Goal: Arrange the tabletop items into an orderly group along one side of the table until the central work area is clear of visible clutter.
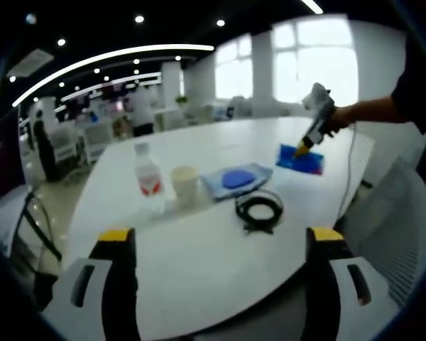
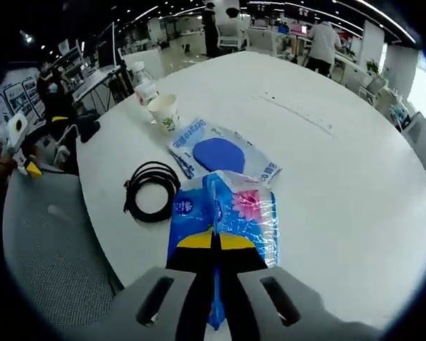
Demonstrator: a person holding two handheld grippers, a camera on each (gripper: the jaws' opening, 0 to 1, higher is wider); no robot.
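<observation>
Clutter on the white worktop [image 1: 199,270] already runs in a loose line near one edge, which suits the task: items gathered along a side leave the wide middle bare. Going left to right in the left gripper view, a bottle [image 1: 148,177] with a red label stands upright, a paper cup [image 1: 185,182] stands just beside it, then a flat clear pouch [image 1: 236,179] with a blue round thing inside lies next, and a coiled black cable [image 1: 259,208] sits nearer the edge. Furthest right lies a blue tissue pack [image 1: 300,160], apart from the others.

The left hand-held gripper [image 1: 218,238] hangs off the worktop's near edge, jaws spread wide with nothing between them, probably waiting its turn.

In the right gripper view the right hand-held gripper [image 2: 214,241] has its yellow-tipped jaws pressed together on the near end of the tissue pack [image 2: 224,213], which lies flat, touching the pouch [image 2: 224,153], with the cable [image 2: 151,190] just to its left. Pinching the soft wrapper at its end is likely meant to let the pack be dragged or lifted into line with the cup [image 2: 163,112] and bottle [image 2: 143,84] beyond.
</observation>
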